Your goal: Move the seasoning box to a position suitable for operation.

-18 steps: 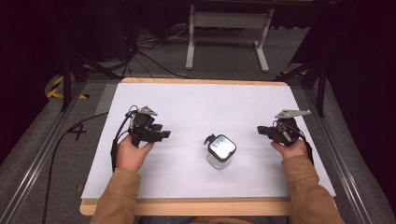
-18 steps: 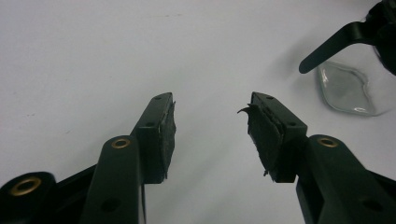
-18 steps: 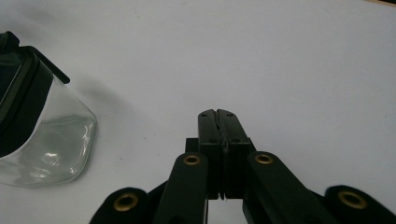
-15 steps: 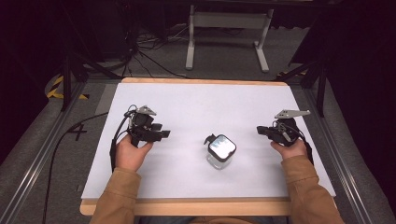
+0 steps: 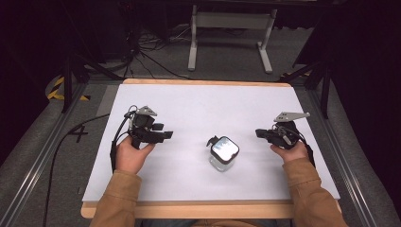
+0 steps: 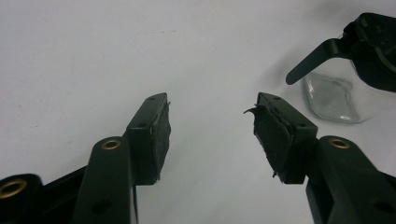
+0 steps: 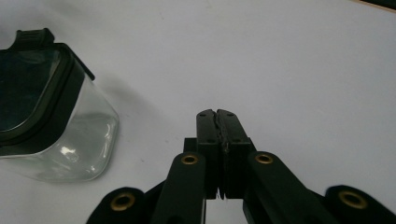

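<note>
left gripper (image 5: pixel 166 135) same spot as 0.5 s back, left of jar (image 5: pixel 223 153), jaws apart, nothing between, jar unmoved mid-table (image 5: pixel 198 104), black lid on, right gripper (image 5: pixel 259 133) right of jar, no shift, jaws pressed together, empty

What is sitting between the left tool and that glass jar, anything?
Nothing visible. Only bare white table lies between the open left tool and the jar, which stands off toward its right jaw.
</note>
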Demonstrator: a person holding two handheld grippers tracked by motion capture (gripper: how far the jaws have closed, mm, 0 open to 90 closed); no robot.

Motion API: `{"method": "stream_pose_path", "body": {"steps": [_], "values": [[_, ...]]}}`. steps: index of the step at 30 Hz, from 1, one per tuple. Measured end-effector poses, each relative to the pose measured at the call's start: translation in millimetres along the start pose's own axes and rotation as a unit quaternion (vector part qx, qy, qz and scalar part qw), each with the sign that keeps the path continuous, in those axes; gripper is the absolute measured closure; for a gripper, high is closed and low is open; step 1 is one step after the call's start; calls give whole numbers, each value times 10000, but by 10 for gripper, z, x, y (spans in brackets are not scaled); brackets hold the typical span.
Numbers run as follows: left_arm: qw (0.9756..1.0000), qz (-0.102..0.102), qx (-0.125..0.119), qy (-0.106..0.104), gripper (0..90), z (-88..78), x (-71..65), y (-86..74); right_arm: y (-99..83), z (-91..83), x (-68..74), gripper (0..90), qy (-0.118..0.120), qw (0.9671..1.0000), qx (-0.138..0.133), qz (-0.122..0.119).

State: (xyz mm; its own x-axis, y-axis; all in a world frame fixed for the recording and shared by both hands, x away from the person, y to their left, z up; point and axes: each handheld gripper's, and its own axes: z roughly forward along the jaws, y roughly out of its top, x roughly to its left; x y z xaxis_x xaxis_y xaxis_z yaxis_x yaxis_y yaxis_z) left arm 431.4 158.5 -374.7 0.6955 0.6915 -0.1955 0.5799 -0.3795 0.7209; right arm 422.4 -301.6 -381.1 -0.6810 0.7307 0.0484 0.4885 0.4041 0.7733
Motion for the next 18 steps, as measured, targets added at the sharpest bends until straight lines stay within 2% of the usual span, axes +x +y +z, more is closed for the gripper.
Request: {"method": "stream_pose_path", "body": {"steps": [2,5,7,9,13,18], "values": [[9997,-31,71,243,438,3,-11,4,15,27,57,873,66,9999,33,-131],[9997,-14,67,238,432,7,-13,4,51,90,189,884,154,9985,167,-492],[9998,3,51,207,429,9,-14,6,65,126,261,883,224,9976,241,-613],[9995,10,124,280,427,9,-16,10,72,156,315,882,233,9969,299,-694],[9995,-2,148,270,421,18,-11,7,78,216,391,881,271,9953,425,-824],[9995,-27,172,253,420,21,-21,8,71,313,486,880,515,9927,628,-896]]}}
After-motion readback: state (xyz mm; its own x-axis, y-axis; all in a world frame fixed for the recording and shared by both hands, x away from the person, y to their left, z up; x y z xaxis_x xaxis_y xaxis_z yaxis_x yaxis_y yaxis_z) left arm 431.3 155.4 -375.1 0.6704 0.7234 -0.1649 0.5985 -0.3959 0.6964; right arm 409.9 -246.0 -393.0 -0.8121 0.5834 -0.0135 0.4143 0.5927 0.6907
